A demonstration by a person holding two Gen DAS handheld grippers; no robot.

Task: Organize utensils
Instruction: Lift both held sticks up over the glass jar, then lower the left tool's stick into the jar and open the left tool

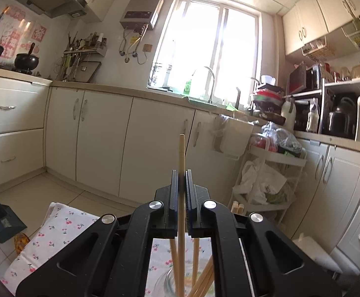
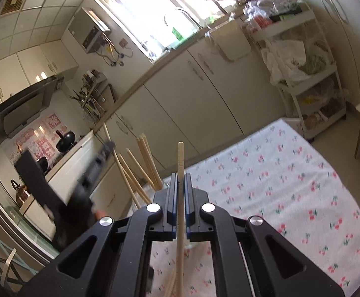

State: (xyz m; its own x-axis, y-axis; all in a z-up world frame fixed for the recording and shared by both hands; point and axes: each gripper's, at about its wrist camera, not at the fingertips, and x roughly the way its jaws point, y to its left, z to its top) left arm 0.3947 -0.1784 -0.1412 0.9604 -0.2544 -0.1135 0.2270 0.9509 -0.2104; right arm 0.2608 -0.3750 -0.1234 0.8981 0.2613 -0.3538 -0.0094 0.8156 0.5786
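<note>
Left hand-held gripper (image 1: 182, 173) clenched on one chopstick (image 1: 182, 153); right hand-held gripper (image 2: 180, 175) clenched on one chopstick (image 2: 180, 158); glass jar (image 1: 170, 283) on table (image 1: 56, 237).

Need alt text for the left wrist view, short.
The left gripper has its jaws shut on one wooden chopstick pointing up, above a glass jar holding more chopsticks on a cherry-print cloth. Behind are kitchen cabinets and a bright window.

Pale wooden chopsticks (image 2: 180, 163), white cherry-print cloth (image 2: 279, 185), seemingly clear glass jar (image 1: 170, 282).
</note>
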